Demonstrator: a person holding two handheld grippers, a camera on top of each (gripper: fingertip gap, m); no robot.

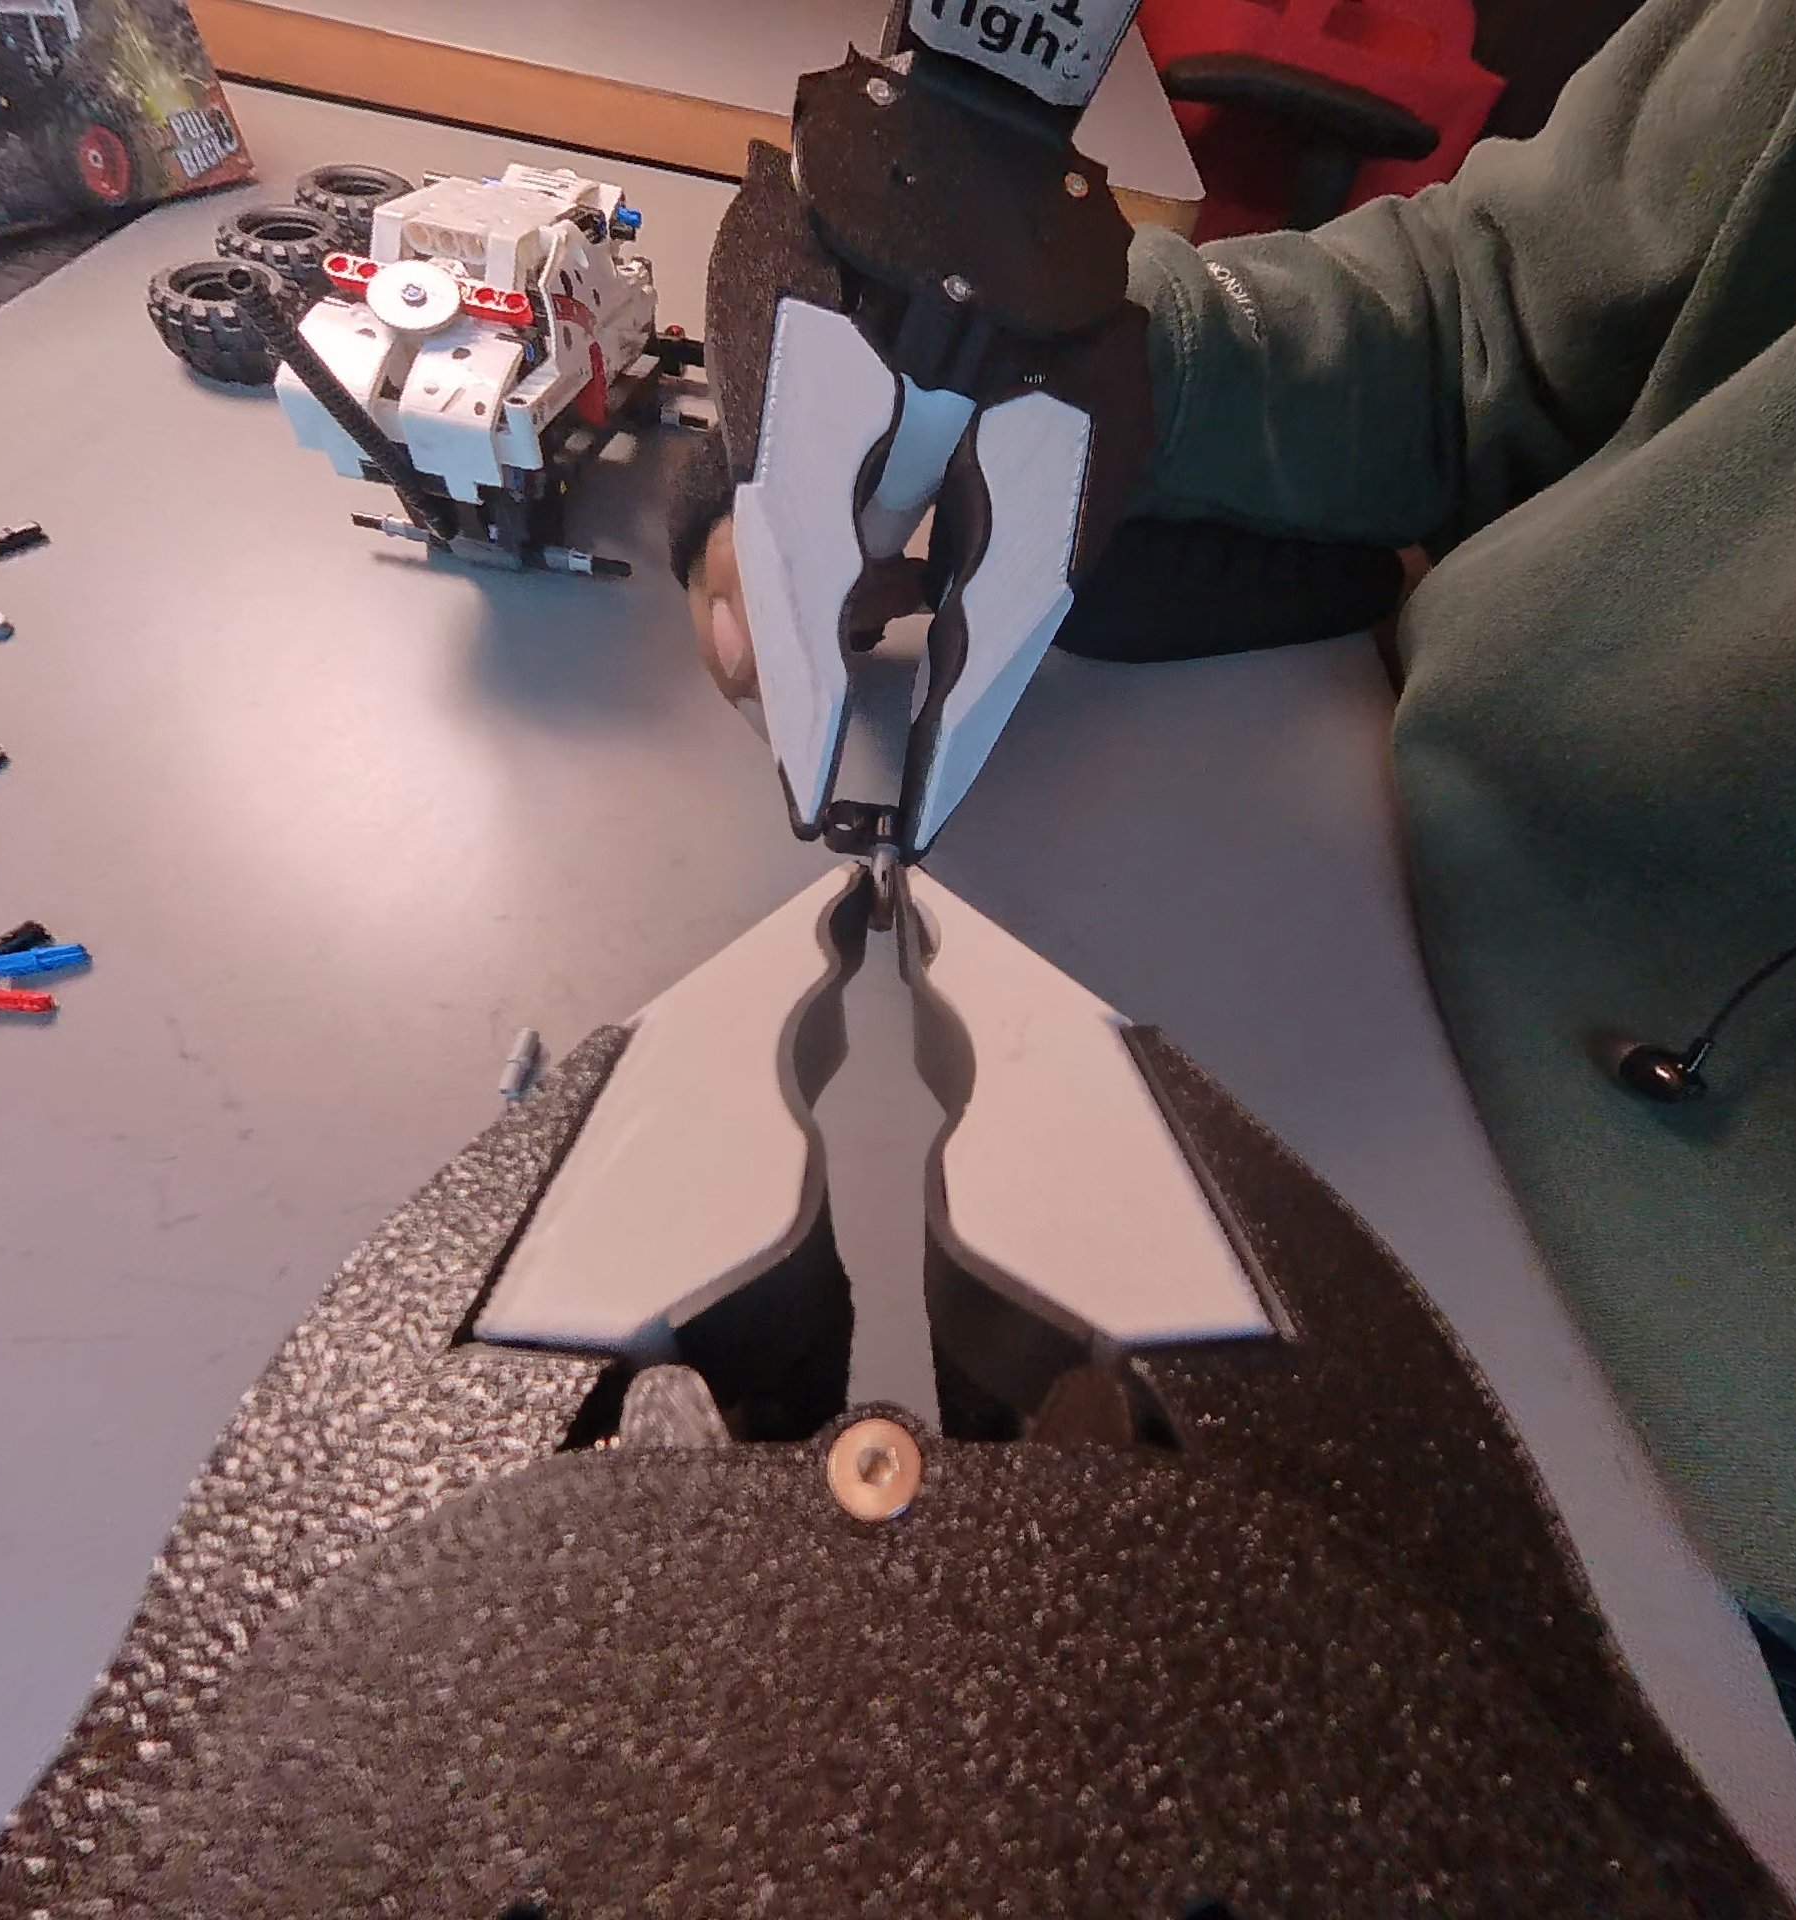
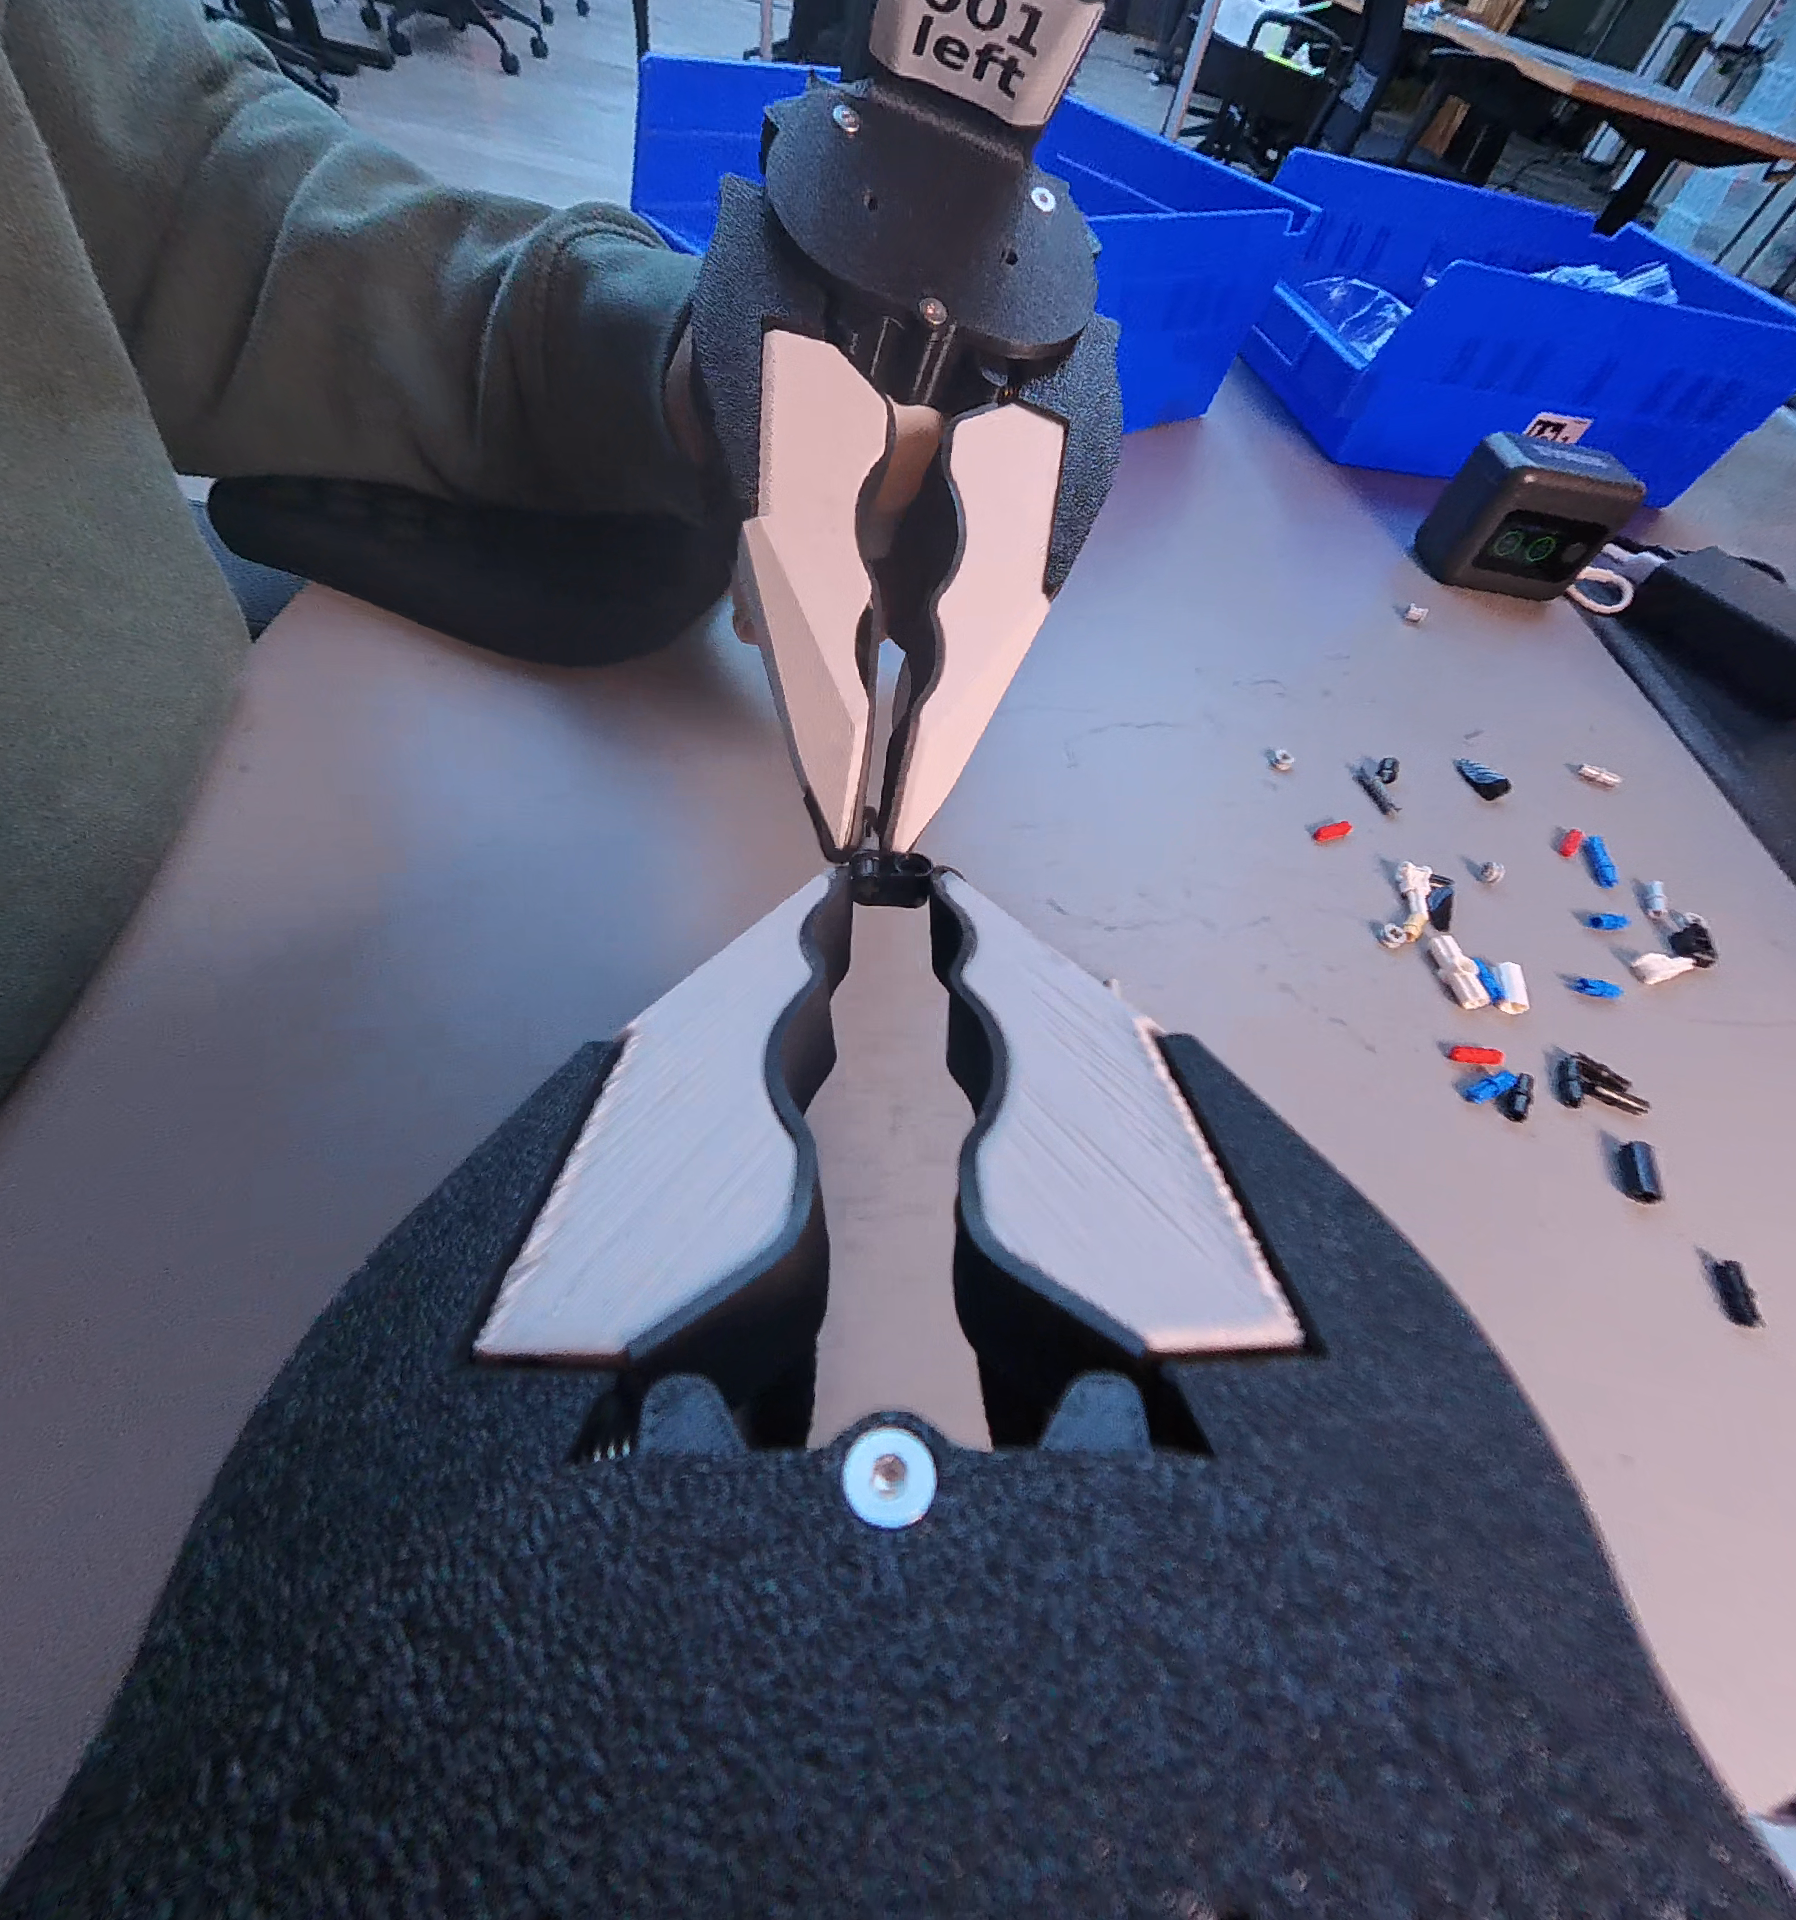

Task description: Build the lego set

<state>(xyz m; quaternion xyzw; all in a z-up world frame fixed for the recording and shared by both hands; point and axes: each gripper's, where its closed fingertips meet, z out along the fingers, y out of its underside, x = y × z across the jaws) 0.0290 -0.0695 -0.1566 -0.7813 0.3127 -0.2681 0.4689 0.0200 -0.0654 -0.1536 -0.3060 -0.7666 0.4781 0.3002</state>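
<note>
My two grippers meet tip to tip above the grey table. My left gripper is shut on a small dark pin. It also shows in the right wrist view, coming from above. My right gripper is shut on a small black connector with round holes. It also shows in the left wrist view, holding the connector. The pin touches the connector. The partly built white, black and red vehicle stands at the far left of the table.
Black tyres lie behind the vehicle, beside the set's box. Several loose small pieces are scattered to the right, and some more pieces lie to the left. Blue bins and a black device stand behind. A green sleeve is close. My left and right fingertips are right by each other.
</note>
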